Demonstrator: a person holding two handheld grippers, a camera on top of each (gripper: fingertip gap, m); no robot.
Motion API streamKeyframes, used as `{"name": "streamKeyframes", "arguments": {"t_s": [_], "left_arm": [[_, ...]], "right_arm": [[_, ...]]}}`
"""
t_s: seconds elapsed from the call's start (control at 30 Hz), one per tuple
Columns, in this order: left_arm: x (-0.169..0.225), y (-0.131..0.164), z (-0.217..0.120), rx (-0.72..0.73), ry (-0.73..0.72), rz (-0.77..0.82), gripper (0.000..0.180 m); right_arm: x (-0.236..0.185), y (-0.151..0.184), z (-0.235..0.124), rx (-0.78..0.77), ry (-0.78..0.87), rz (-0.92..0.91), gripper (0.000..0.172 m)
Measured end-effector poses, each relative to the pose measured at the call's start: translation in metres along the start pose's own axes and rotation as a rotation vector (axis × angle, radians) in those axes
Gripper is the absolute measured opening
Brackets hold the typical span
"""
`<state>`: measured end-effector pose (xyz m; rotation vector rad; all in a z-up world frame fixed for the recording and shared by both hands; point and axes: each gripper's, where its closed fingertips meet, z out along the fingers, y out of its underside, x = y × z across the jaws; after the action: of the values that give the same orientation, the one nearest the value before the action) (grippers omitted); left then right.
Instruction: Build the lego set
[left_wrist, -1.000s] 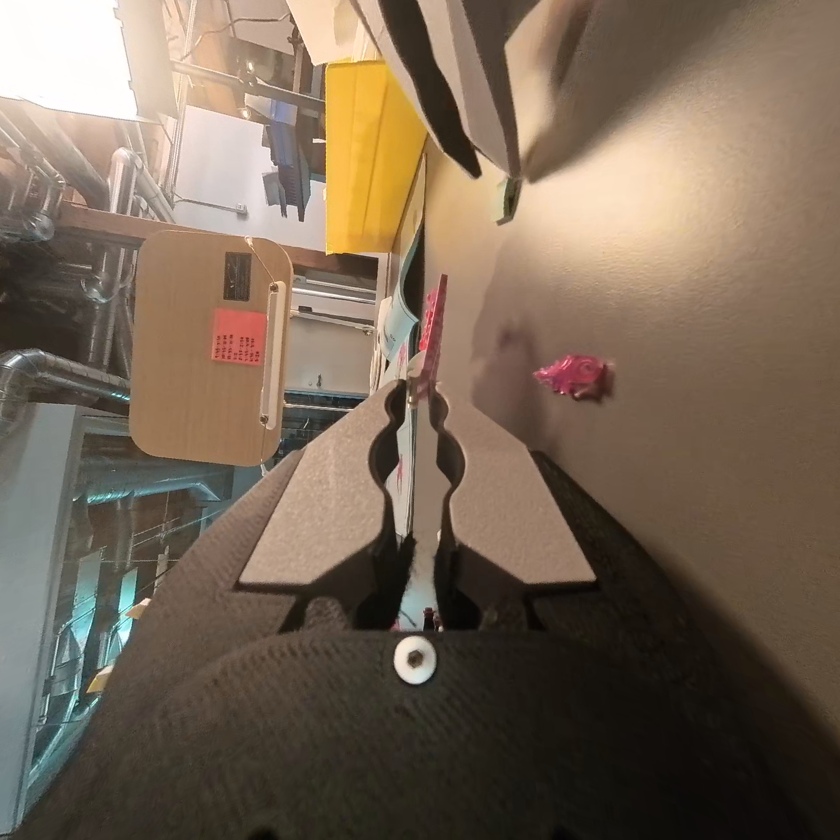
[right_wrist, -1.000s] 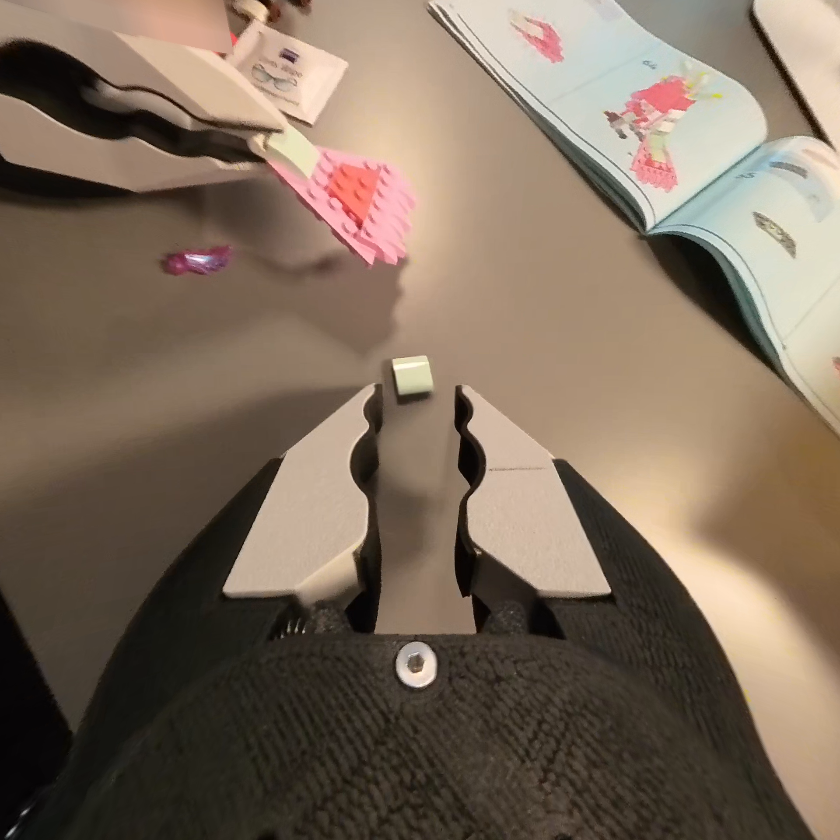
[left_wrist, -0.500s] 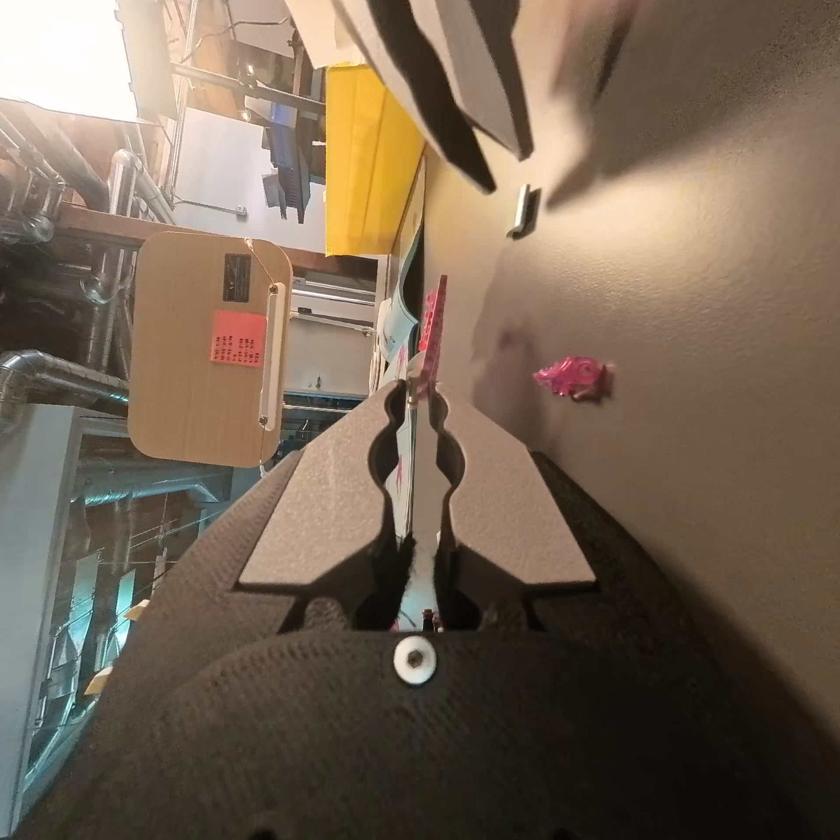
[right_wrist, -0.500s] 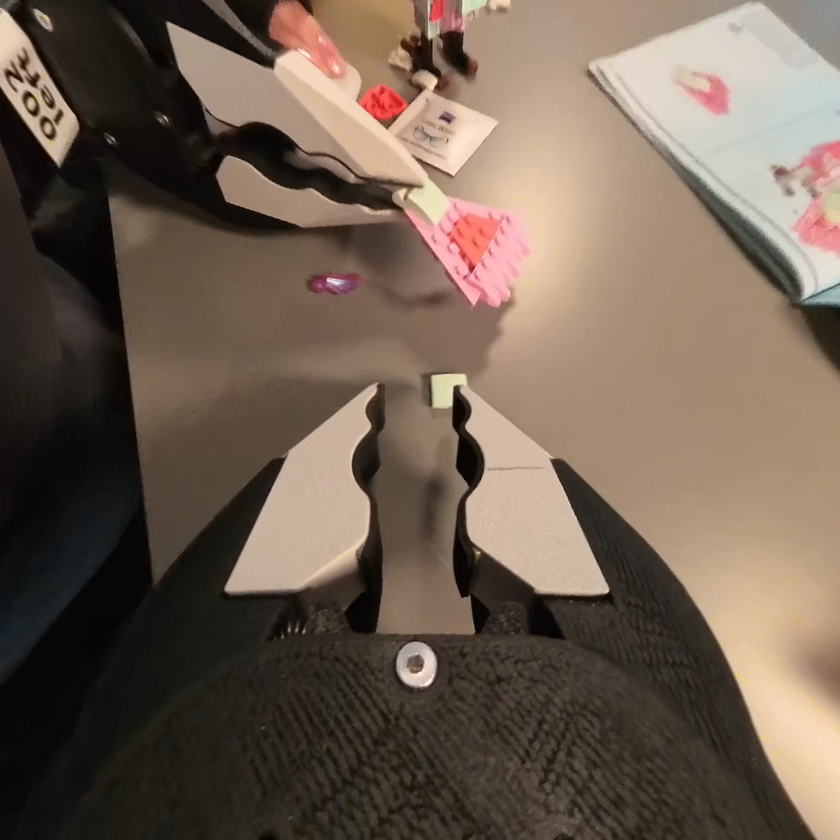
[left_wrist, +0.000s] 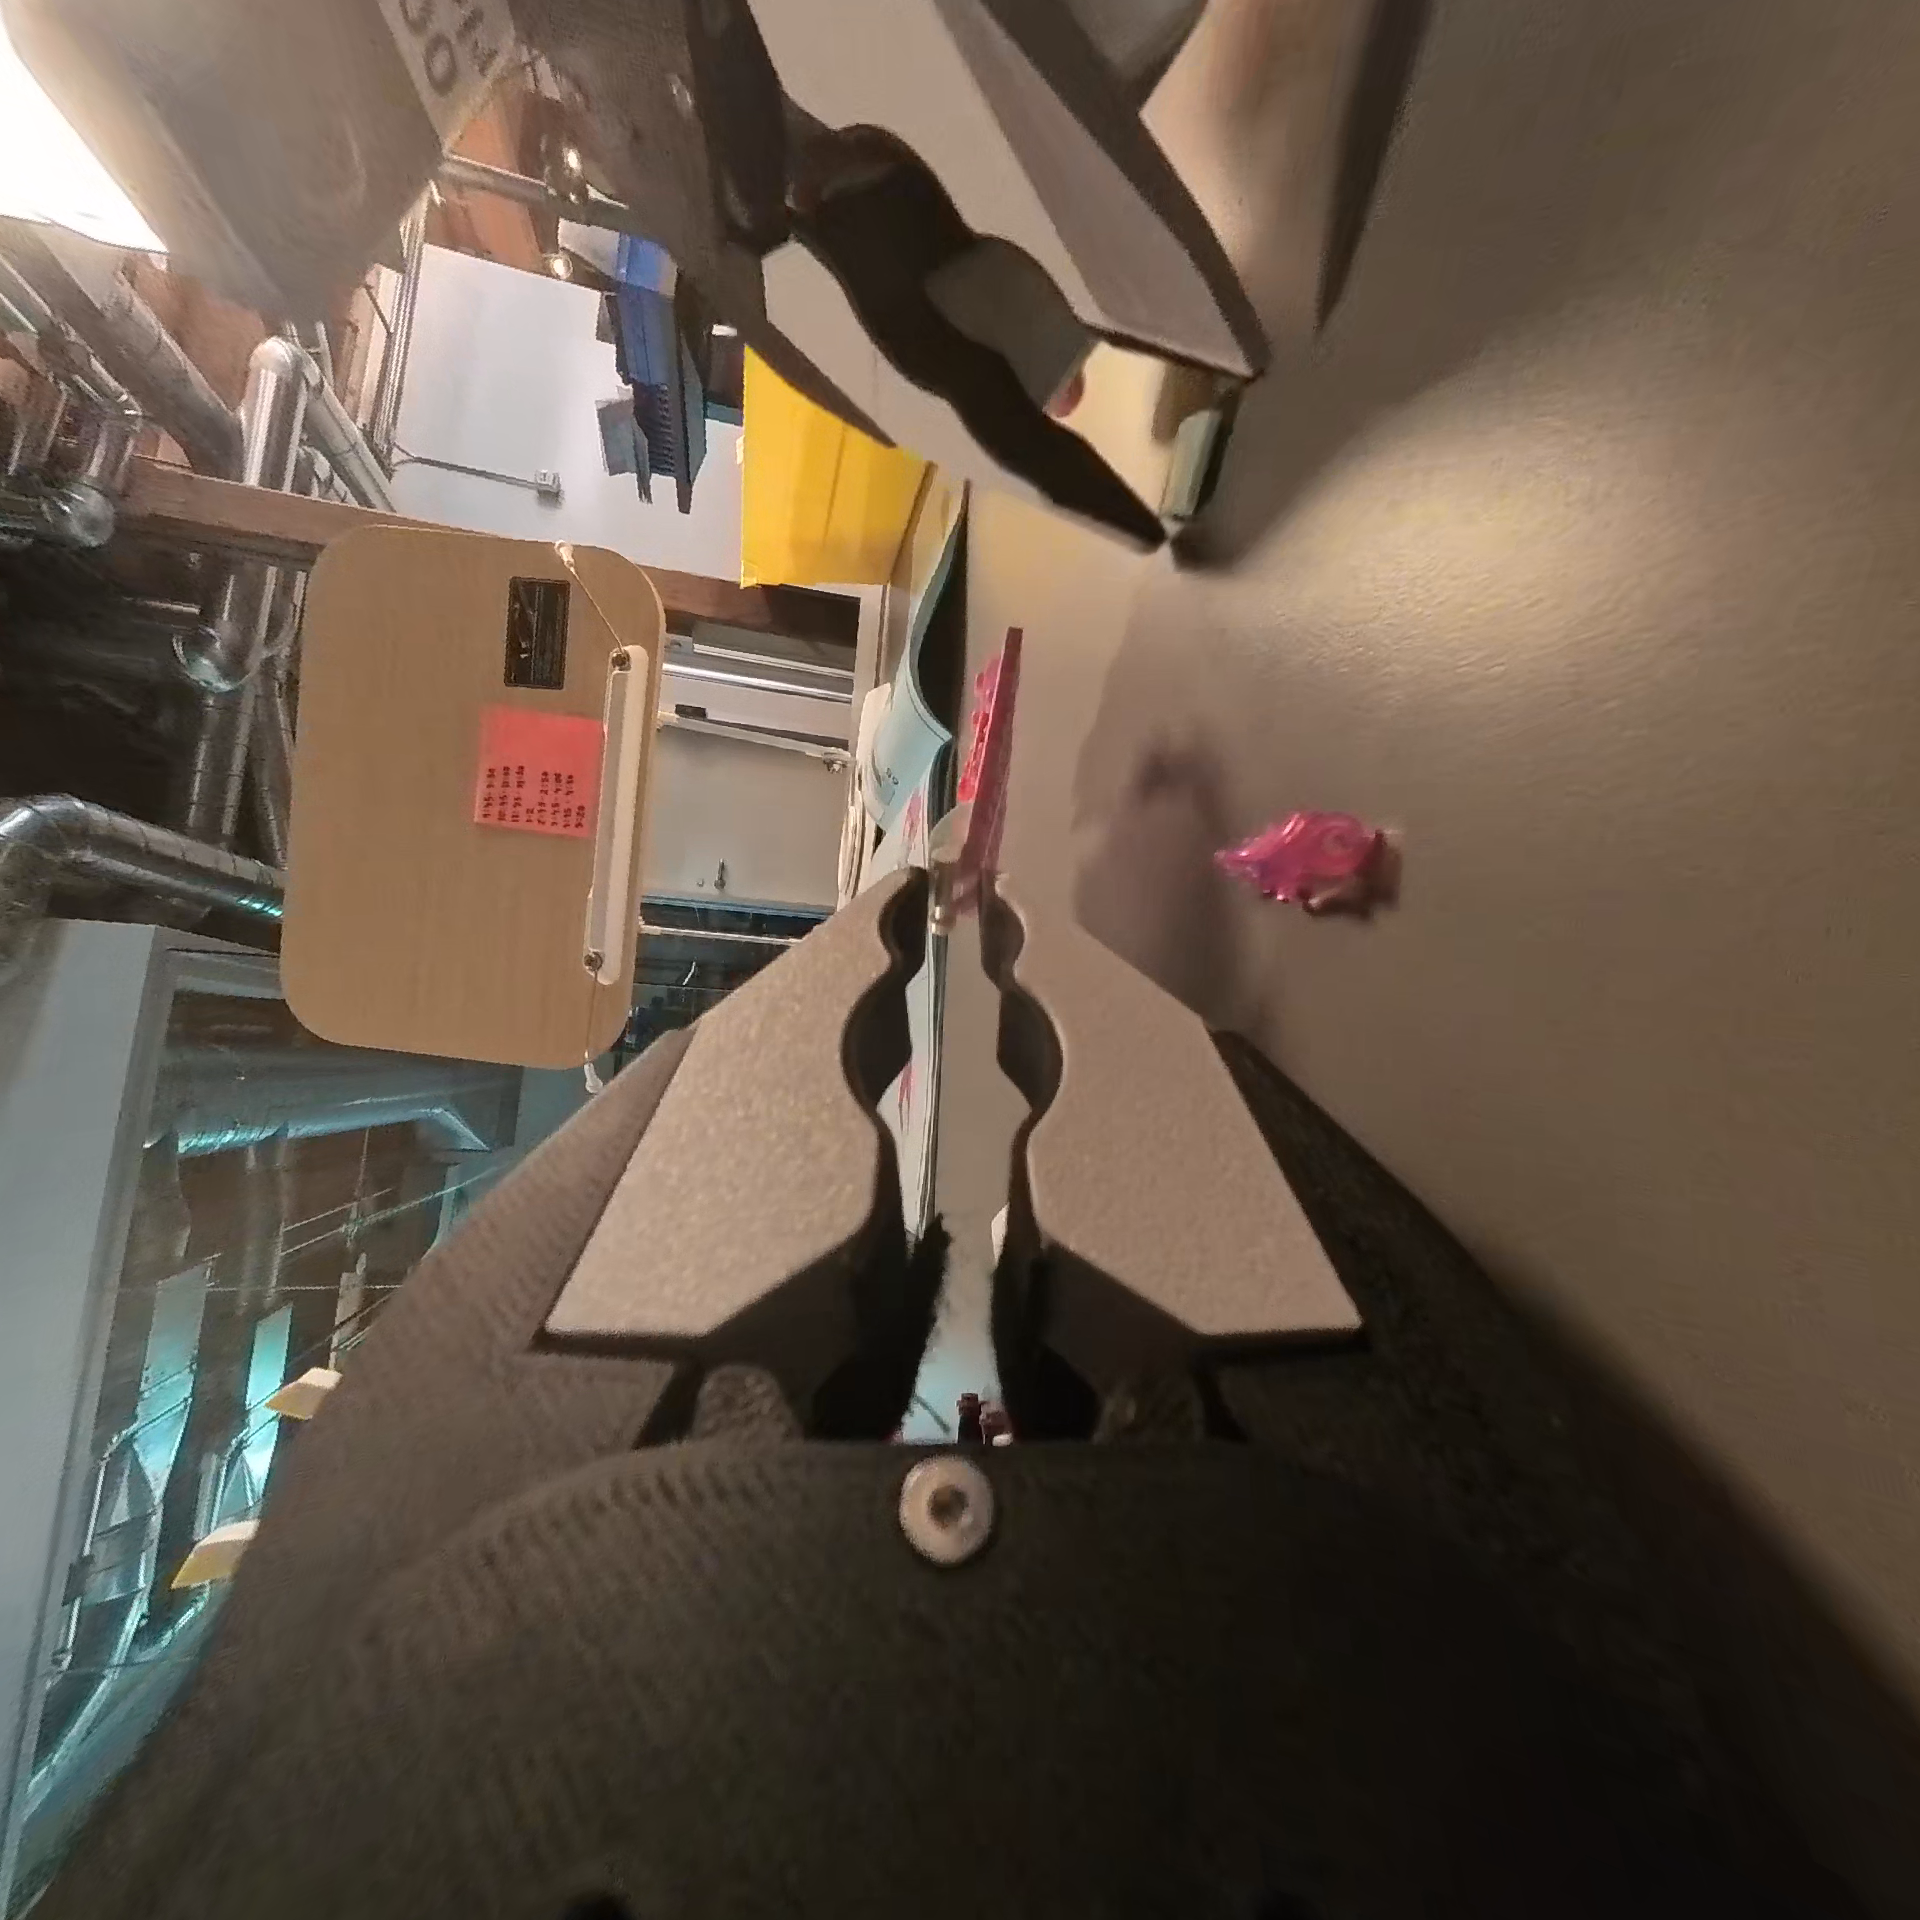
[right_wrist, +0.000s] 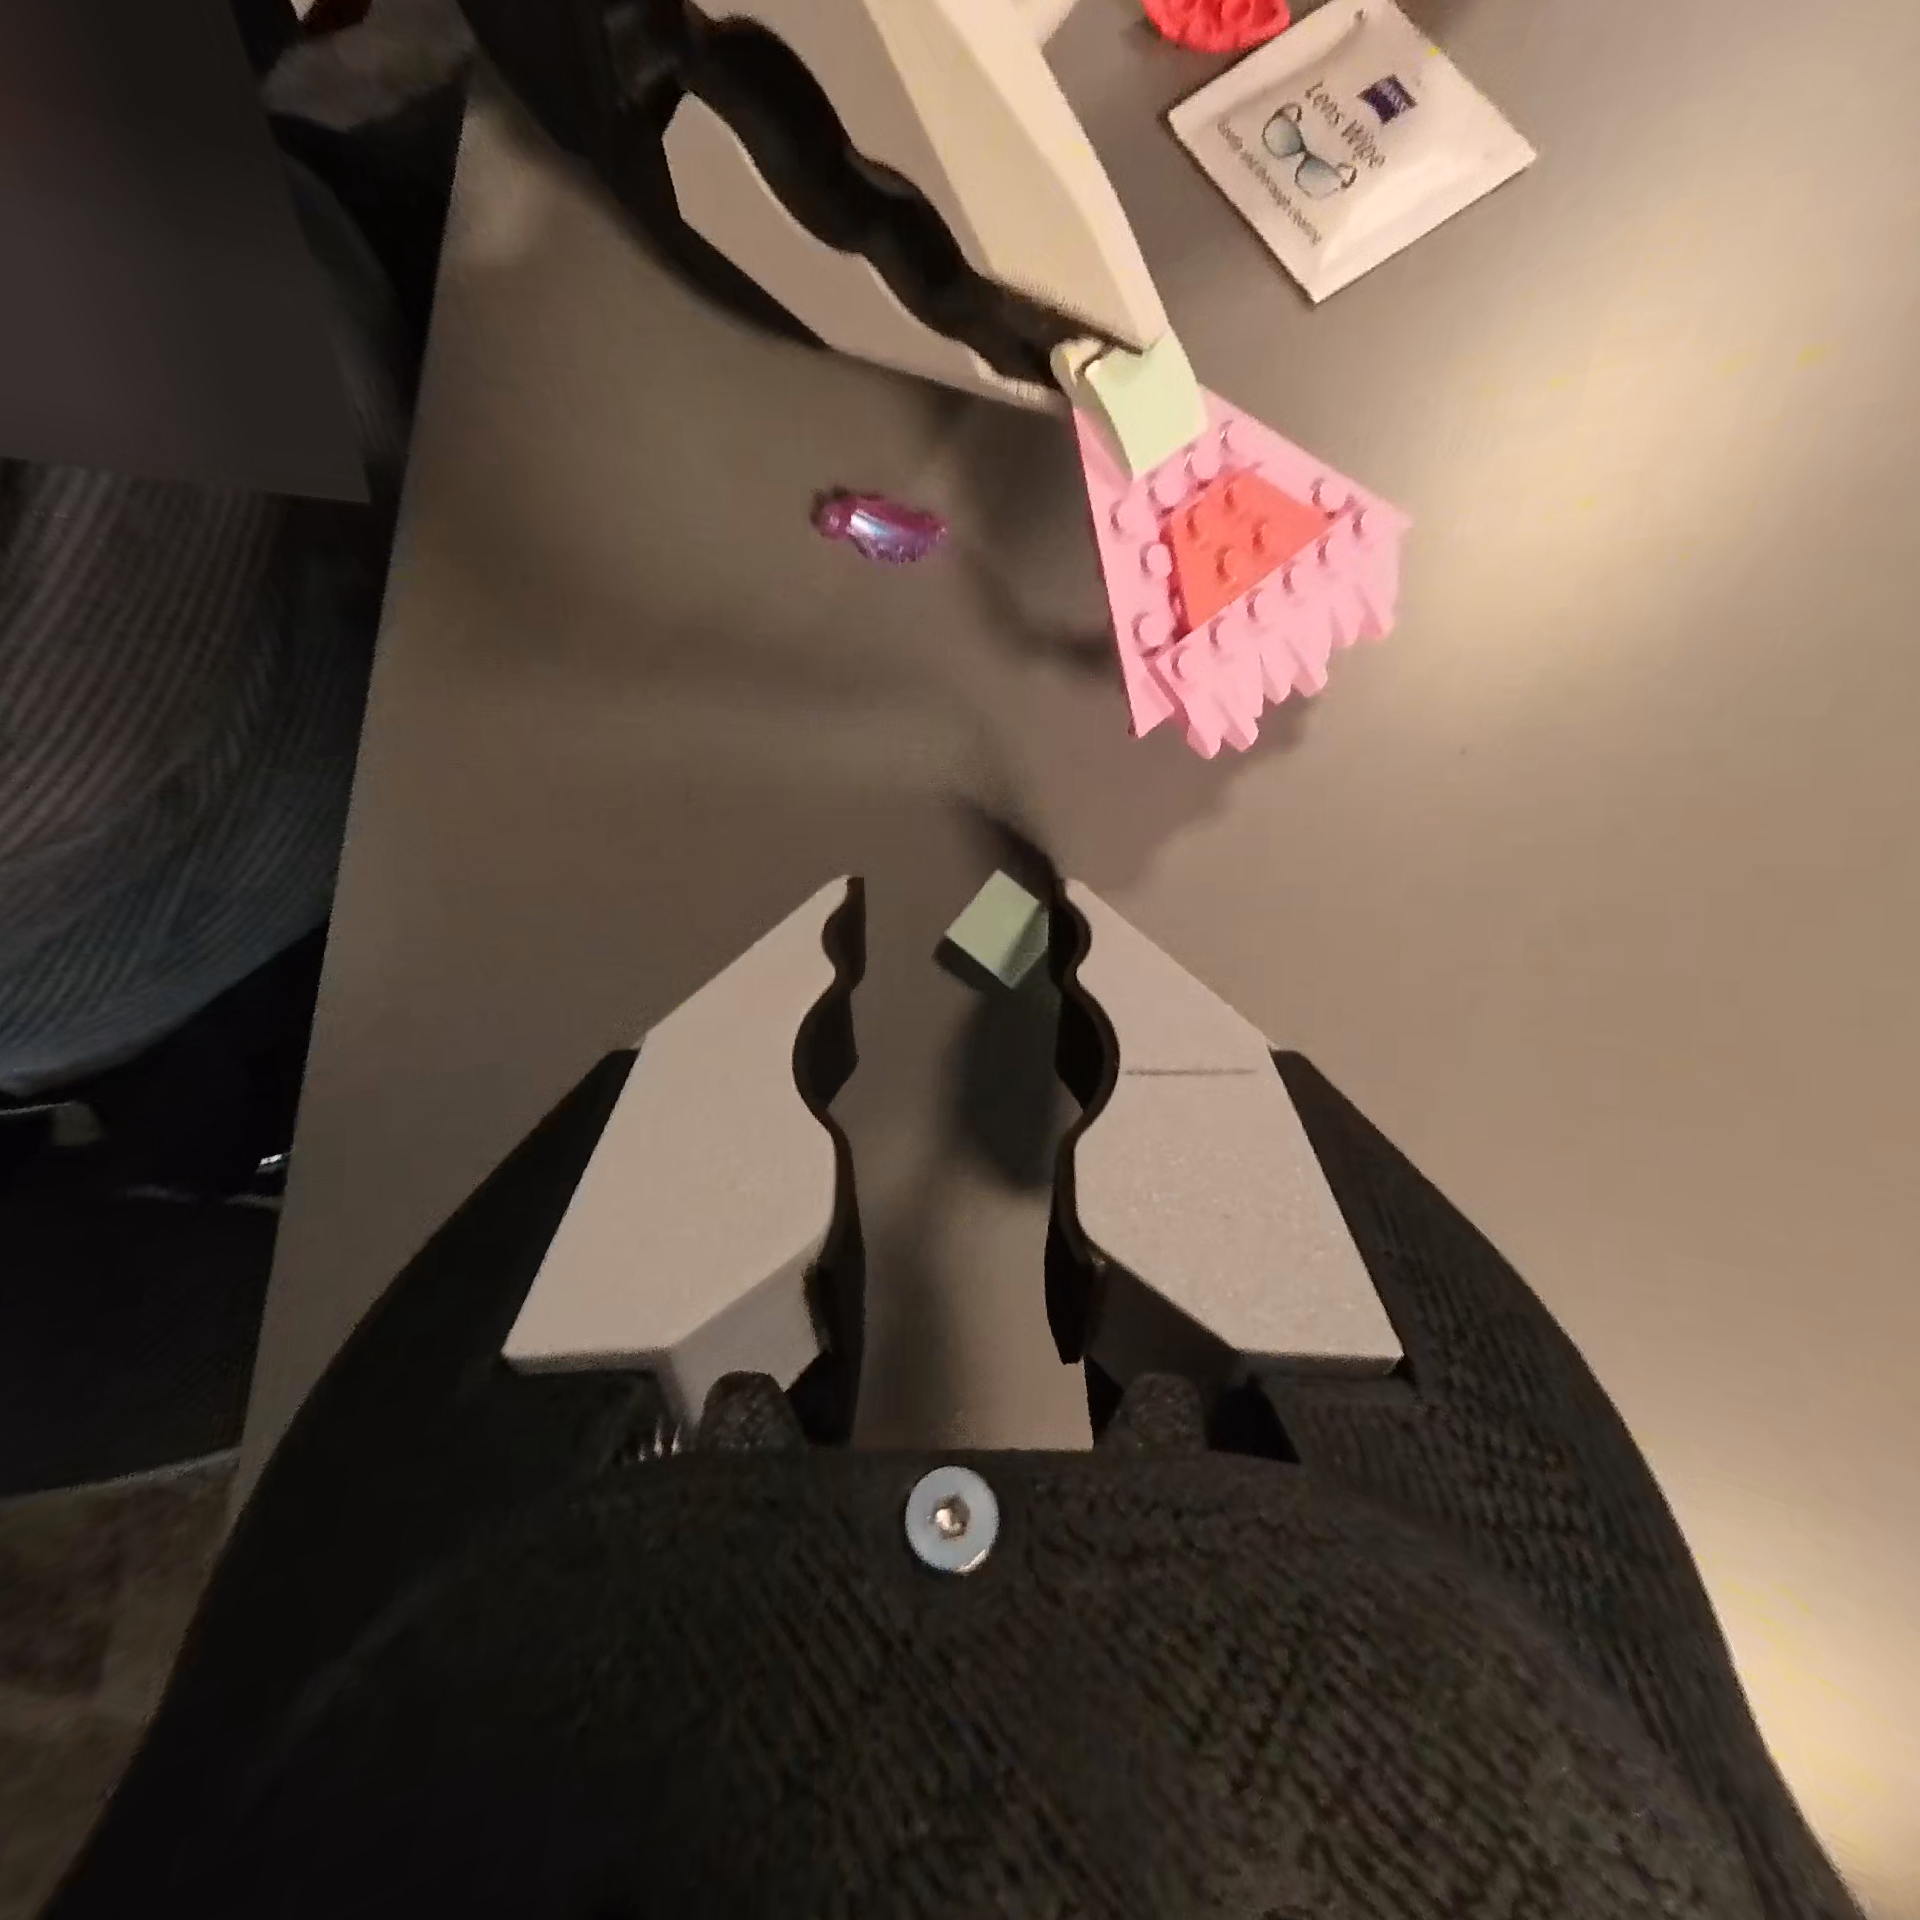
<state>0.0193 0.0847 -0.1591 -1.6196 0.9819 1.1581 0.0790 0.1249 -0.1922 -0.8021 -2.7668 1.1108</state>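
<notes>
A pink brick assembly (right_wrist: 1236, 561) is pinched by the left gripper (left_wrist: 961, 894) – held above the table (right_wrist: 1558, 831). The right gripper (right_wrist: 961, 914) is spread – a pale green brick (right_wrist: 992, 930) lies between its tips, touching one finger only.

A dark grey table (right_wrist: 623, 727) carries everything here. On it lie a small pale green brick (right_wrist: 992, 930), tipped up on one edge, a shiny magenta piece (right_wrist: 881, 527) well to its left, a white sachet (right_wrist: 1351, 156) at the far right, a red piece (right_wrist: 1210, 16) just beyond the sachet, and an open pale blue booklet (left_wrist: 904, 727) further off
</notes>
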Motion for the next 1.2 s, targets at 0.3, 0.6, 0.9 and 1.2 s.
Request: {"name": "streamKeyframes", "arguments": {"t_s": [0.3, 0.6, 0.9, 1.2], "left_arm": [[-0.007, 0.005, 0.003, 0.01, -0.003, -0.089, 0.008], [-0.011, -0.009, -0.001, 0.083, -0.065, 0.038, 0.008], [-0.007, -0.009, 0.001, 0.076, -0.04, 0.043, 0.008], [-0.005, -0.01, 0.002, 0.072, -0.035, 0.068, 0.008]], "right_arm": [[-0.003, 0.009, -0.005, -0.016, 0.009, -0.027, 0.016], [0.01, -0.032, -0.04, 0.034, 0.098, -0.094, 0.004], [0.014, 0.062, -0.081, -0.297, 0.27, -0.019, 0.036], [-0.008, 0.092, -0.076, -0.6, 0.188, -0.474, 0.04]]}}
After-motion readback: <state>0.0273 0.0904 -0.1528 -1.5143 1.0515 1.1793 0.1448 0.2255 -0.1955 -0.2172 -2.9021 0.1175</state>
